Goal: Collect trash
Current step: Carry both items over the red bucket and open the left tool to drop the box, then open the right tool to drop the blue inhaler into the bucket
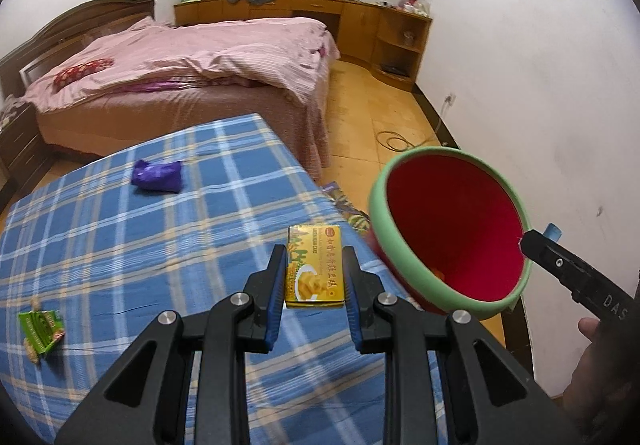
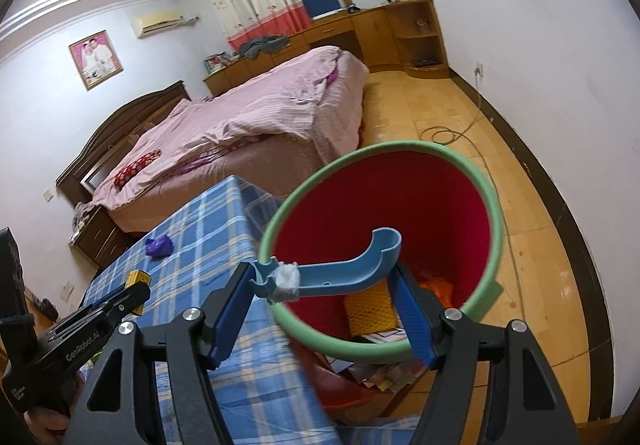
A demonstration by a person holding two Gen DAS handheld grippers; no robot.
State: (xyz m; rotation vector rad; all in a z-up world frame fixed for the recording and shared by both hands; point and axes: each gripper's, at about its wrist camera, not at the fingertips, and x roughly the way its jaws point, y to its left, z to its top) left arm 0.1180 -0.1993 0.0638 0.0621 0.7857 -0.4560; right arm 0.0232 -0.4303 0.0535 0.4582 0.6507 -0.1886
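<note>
Gripping the yellow box [image 1: 315, 265] lengthwise above the bench [image 1: 120, 245], the left hand-held gripper [image 1: 315, 265] sits just left of the bin [image 1: 452, 233], which the right hand-held gripper [image 2: 326, 281] holds tilted by its blue handle [image 2: 344, 269].

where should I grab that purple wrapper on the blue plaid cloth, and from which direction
Take the purple wrapper across its narrower, puffed middle, coming down from above. It lies flat and crumpled on the blue plaid cloth with free space around it, so, probably, only a top pinch gets jaws around it.
</note>
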